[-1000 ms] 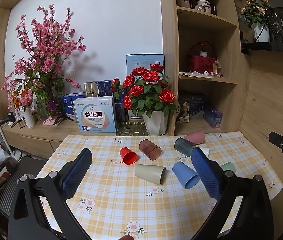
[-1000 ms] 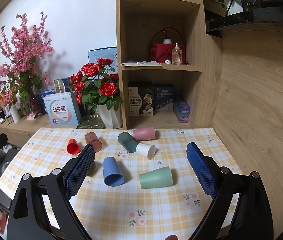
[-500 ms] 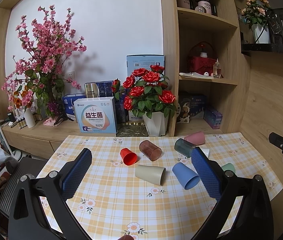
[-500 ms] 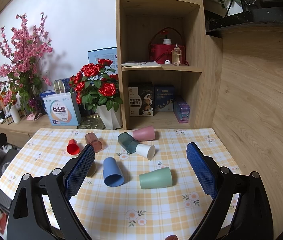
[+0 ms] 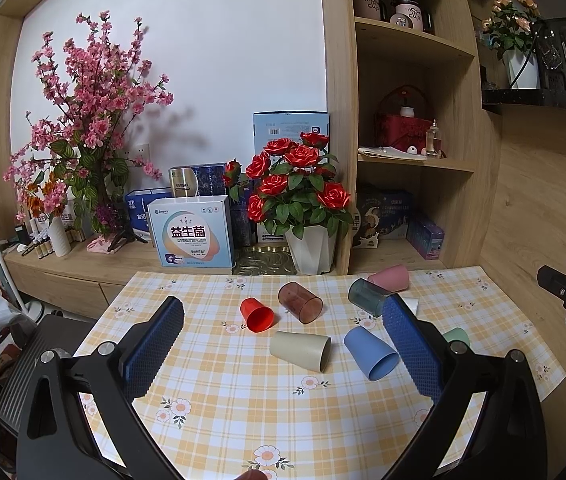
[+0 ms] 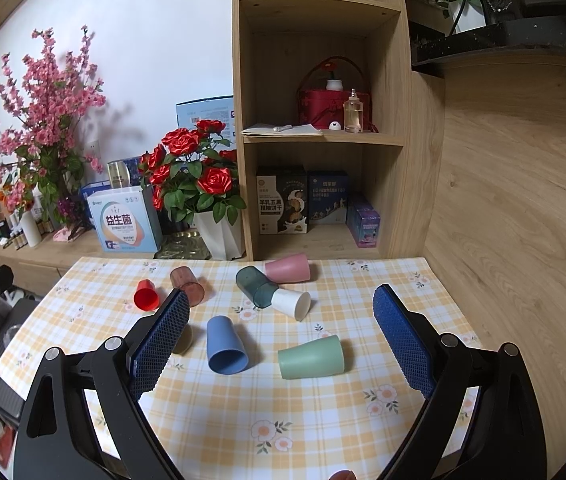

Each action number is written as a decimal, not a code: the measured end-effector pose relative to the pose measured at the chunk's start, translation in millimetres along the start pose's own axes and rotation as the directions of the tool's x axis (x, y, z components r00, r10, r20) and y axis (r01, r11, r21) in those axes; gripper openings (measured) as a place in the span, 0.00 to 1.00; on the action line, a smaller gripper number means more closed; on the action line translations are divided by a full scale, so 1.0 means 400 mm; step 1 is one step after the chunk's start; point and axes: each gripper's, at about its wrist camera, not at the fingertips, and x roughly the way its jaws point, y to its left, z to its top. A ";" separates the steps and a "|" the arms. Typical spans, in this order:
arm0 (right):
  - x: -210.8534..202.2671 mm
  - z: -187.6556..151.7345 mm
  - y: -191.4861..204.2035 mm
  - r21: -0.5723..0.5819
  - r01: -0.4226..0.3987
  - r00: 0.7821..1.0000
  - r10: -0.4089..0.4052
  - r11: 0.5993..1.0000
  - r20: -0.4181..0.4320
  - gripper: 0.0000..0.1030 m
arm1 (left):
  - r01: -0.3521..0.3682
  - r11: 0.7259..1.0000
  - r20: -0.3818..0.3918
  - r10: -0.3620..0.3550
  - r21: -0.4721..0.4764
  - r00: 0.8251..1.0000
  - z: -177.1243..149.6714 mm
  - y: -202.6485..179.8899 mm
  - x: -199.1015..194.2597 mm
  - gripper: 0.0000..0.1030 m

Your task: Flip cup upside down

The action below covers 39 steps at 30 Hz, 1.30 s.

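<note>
Cups lay on their sides all over the checked tablecloth (image 6: 243, 412); none stood rim-down, so by my reading the flipping had not begun.

Left gripper (image 5: 283, 338): jaws wide apart, nothing between the pads, held above the near part of the table. Right gripper (image 6: 281, 338): likewise spread wide and empty.

Positions, right wrist view:
- green cup (image 6: 310, 357) on its side, nearest the right gripper, mouth to the left
- blue cup (image 6: 225, 346) on its side just left of it, mouth toward the camera
- white cup (image 6: 291, 304) touching the dark teal cup (image 6: 256, 286); pink cup (image 6: 287, 268) behind them, near the shelf
- brown cup (image 6: 187, 285) and red cup (image 6: 146, 295) toward the left
- beige cup (image 5: 301, 350) seen clearly only in the left wrist view, between red and blue

Judgement: all eight... correction, all seven visible cups remained to be turned; which one was intended first could not be told. A flower pot (image 6: 219, 236) stood behind the table, clear of the cups.
</note>
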 end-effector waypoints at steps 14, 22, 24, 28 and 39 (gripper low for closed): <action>0.001 0.023 -0.008 0.007 0.003 1.000 -0.003 1.000 -0.011 0.87 | 0.015 1.000 -0.021 -0.016 -0.024 1.000 0.007 0.014 0.008 0.94; 0.105 -0.015 -0.061 0.046 0.001 0.995 0.004 0.999 -0.097 0.91 | -0.018 0.997 -0.162 0.005 -0.080 0.987 -0.033 0.080 0.131 0.94; 0.153 -0.035 -0.084 0.067 -0.003 0.990 0.013 0.998 -0.142 0.91 | -0.009 0.994 -0.211 -0.013 -0.106 0.977 -0.057 0.104 0.178 0.94; 0.243 -0.076 -0.114 0.066 0.024 0.980 -0.010 0.998 -0.200 0.91 | -0.009 0.983 -0.303 -0.047 -0.181 0.952 -0.095 0.141 0.271 0.94; 0.415 -0.152 -0.198 0.069 0.117 0.943 -0.089 0.991 -0.320 0.91 | -0.041 0.896 -0.495 -0.206 -0.442 0.844 -0.179 0.168 0.556 0.88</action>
